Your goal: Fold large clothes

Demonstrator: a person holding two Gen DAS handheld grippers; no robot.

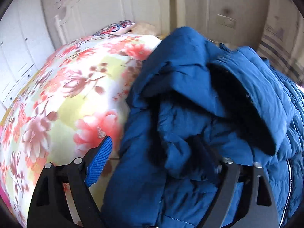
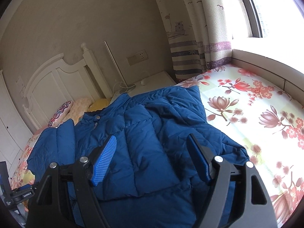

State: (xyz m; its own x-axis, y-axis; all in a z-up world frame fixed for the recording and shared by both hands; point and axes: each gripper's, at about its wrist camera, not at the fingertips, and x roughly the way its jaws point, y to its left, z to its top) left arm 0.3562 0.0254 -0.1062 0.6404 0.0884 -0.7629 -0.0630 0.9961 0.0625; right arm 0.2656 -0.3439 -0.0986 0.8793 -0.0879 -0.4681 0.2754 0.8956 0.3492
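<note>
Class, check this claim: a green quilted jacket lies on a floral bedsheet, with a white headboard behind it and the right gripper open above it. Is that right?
Not quite: the jacket is blue, not green, as the right wrist view shows plainly. The rest holds: it lies on the floral bedsheet, the white headboard stands behind, and the right gripper is open above it.

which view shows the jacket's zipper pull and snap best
The right wrist view. There the jacket lies front up on the bed, with its collar snap and zipper pull in plain sight. The left wrist view shows only bunched blue folds and a zipper edge at lower right.
</note>
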